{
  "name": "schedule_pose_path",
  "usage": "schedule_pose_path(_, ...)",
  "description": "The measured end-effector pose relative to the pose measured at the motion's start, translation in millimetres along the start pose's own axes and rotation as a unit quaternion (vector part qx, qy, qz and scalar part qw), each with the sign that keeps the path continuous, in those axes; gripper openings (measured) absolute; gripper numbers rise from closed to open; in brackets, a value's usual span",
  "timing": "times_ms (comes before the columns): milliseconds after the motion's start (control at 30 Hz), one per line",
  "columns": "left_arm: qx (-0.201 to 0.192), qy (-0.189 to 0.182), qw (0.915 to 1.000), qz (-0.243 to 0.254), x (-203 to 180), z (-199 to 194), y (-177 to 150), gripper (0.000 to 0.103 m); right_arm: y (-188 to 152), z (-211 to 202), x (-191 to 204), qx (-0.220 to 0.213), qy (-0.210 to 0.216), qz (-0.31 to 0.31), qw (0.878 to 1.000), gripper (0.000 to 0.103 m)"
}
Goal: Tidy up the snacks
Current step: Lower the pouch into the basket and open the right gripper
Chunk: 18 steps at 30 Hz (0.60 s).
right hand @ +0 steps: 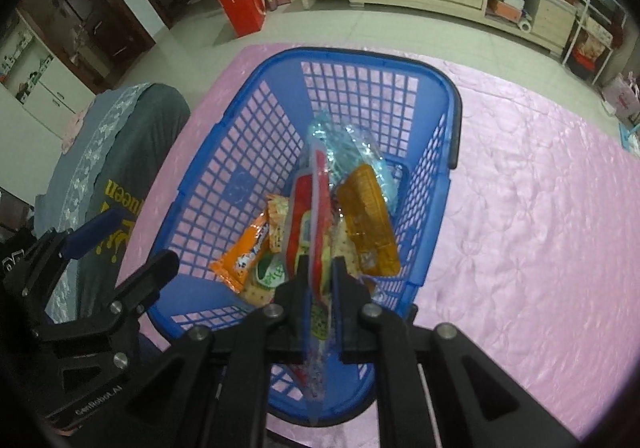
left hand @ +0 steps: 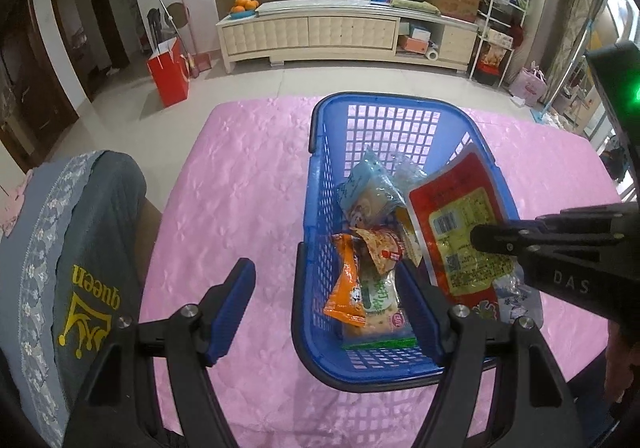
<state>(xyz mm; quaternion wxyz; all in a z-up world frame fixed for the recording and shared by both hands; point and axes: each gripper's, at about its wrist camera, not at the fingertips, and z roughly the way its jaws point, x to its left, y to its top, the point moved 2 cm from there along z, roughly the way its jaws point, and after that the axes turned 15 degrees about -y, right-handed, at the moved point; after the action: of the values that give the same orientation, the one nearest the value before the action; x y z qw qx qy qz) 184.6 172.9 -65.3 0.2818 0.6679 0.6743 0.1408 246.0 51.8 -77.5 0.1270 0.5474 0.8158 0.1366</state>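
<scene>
Your left hand-held gripper stands wide open and holds nothing. Its blue-padded left finger is over bare cloth outside the blue plastic lattice basket, and its right finger sits at the basket's near right corner; whether it touches the rim, you cannot tell from here.

Your right hand-held gripper is pinched shut on the near edge of the flat red and yellow snack packet. That packet stands on edge inside the basket, leaning toward its right wall, with its far end rising near the rim.

Under and beside it in the basket lie an orange wrapped snack bar, a green and white cracker pack, an amber clear-wrapped snack and a pale blue crinkled packet. The near half of the basket is crowded; its far half shows bare lattice floor.

The basket rests on the pink quilted surface. Left of the basket there is a wide bare strip, ending at a grey chair back with lace trim at the surface's left edge. Right of the basket the cloth runs clear to its edge.

Beyond the basket's far rim a short band of cloth ends, then tiled floor, a red paper bag and a long cream cabinet.
</scene>
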Motion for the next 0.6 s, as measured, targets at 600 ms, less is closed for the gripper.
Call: schedule_pose_path(600,-0.083,-0.017,0.9961,0.025,-46,-52,-24,0.07,-52,-85,-34,-0.114,-0.053,-0.01,0.992,0.055)
